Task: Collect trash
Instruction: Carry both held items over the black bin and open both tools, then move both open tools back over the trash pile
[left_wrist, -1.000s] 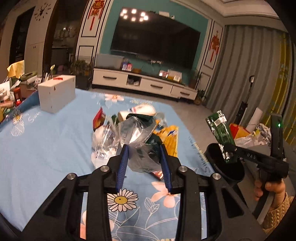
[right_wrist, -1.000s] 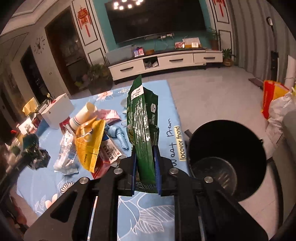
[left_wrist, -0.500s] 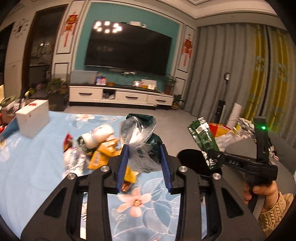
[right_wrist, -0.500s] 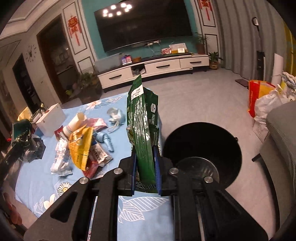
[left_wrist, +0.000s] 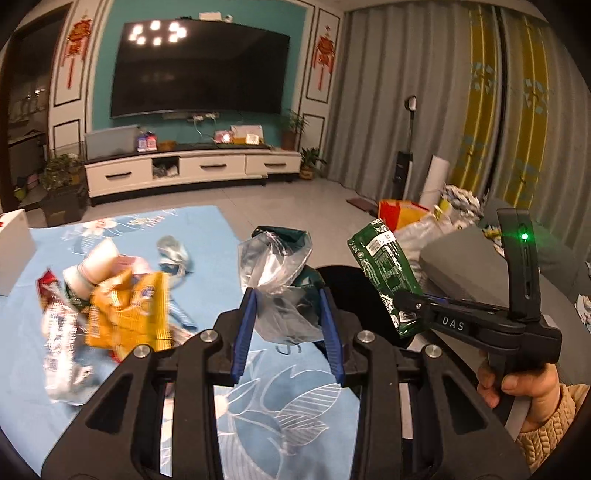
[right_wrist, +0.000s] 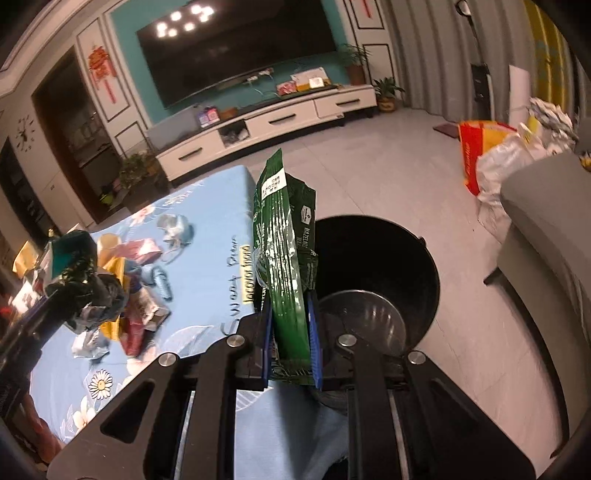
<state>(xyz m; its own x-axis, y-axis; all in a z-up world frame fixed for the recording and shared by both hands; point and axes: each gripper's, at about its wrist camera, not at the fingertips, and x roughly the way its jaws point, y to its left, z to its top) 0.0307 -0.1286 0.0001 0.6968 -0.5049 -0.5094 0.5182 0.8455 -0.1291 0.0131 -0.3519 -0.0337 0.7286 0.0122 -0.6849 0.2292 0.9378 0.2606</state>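
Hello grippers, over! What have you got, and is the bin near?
Left gripper shut on clear plastic bag. Right gripper shut on green wrapper. Black bin open just ahead. Nothing in the way.

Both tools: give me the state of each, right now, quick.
Left tool: shut on the clear plastic bag.
Right tool: shut on the green snack packet, near the black bin.
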